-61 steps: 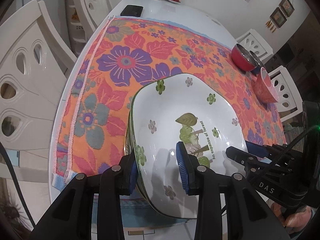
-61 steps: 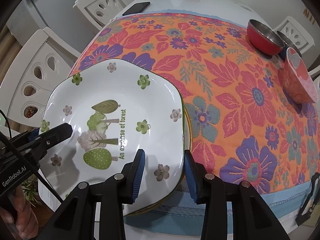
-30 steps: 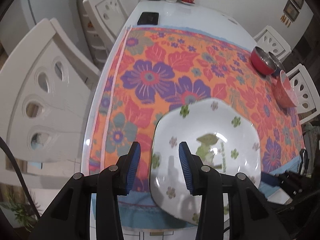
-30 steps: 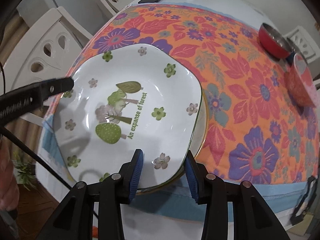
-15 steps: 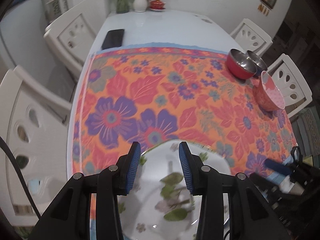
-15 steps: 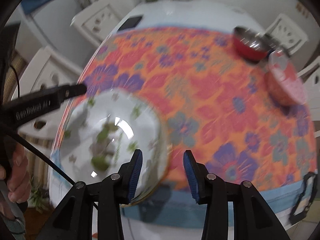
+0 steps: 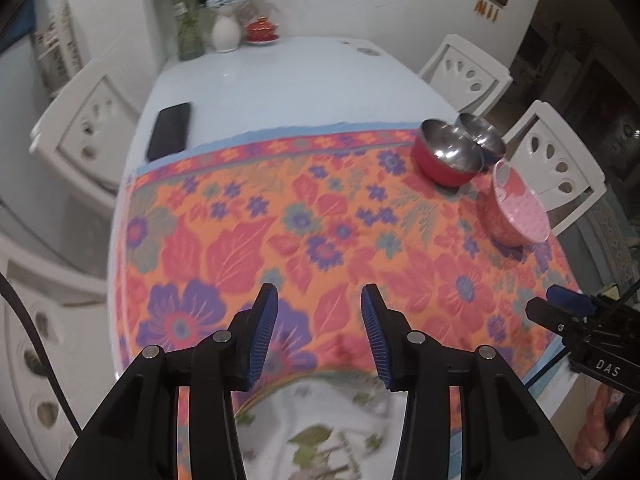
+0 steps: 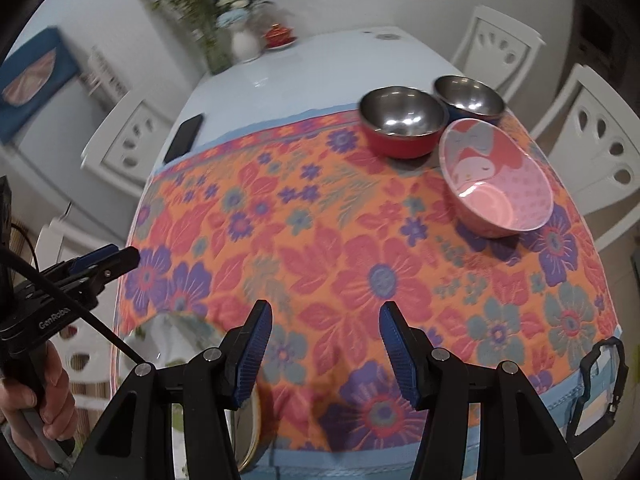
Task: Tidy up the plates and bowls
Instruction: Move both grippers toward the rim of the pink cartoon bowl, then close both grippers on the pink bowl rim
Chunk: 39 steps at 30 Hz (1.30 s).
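- Left gripper [image 7: 318,330] is held above the near end of the floral tablecloth [image 7: 320,216], jaws spread apart, nothing between the blue pads.
- Right gripper [image 8: 326,346] is also held wide open and empty, over the cloth's near edge.
- White plate [image 7: 332,432] w/ tree print is seen lying flat on the cloth at the near edge, just below the left gripper; it's blurry in both views, and only a bit of it is seen bottom left in the right wrist view.
- Red bowl [image 8: 402,120] and blue bowl [image 8: 470,100] (both steel inside) are parked touching at the far right corner, w/ the pink bowl [image 8: 498,182] just beside them, nearer.
- Black phone [image 7: 170,130] is left on the bare white table [image 7: 304,84], past the cloth.
- Vase [image 7: 226,32] w/ flowers is spotted at the far end.
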Motion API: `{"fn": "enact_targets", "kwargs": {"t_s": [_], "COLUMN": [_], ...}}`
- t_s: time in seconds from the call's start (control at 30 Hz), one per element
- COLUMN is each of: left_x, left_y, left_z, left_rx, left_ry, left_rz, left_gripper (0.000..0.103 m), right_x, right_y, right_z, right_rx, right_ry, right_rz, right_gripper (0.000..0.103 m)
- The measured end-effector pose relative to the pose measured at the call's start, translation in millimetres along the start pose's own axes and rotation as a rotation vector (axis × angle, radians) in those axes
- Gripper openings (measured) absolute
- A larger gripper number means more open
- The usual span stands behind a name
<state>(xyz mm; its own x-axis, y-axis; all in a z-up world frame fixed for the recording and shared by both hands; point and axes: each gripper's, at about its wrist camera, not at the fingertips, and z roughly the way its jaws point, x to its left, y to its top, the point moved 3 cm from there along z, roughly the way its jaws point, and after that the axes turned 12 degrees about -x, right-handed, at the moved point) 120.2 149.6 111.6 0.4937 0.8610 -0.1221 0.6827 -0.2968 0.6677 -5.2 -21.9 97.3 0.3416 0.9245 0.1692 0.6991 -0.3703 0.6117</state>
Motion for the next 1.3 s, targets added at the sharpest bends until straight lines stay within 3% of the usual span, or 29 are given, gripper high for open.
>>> {"fn": "enact_targets", "kwargs": {"t_s": [0.23, 0.4, 0.57, 0.83, 1.1, 1.3], "left_x": [-44, -97, -146, -200, -220, -238], "left_y": [25, 38, 47, 50, 55, 55], "left_z": [33, 59, 95, 141, 164, 182], "left_rx": [0.016, 0.045, 0.087, 0.119, 0.125, 0.138], "left_ry": [-0.086, -0.153, -0.18, -0.159, -0.165, -0.182], "left_rz": [0.014, 0.036, -0.047, -0.099, -0.128, -0.131], "left_gripper": [0.042, 0.042, 0.042, 0.042, 0.041, 0.041], "right_x": [-67, -134, -200, -229, -231, -241], "right_y": [11, 21, 30, 42, 45, 53], "right_z": [-7, 0, 33, 73, 89, 90], "right_rx": [-0.014, -0.001, 0.073, 0.152, 0.163, 0.15], "right_ry": [-0.096, -0.086, -0.023, 0.064, 0.126, 0.125], "right_rz": [0.132, 0.316, 0.485, 0.478, 0.407, 0.358], "right_gripper": [0.054, 0.054, 0.054, 0.052, 0.028, 0.024]}}
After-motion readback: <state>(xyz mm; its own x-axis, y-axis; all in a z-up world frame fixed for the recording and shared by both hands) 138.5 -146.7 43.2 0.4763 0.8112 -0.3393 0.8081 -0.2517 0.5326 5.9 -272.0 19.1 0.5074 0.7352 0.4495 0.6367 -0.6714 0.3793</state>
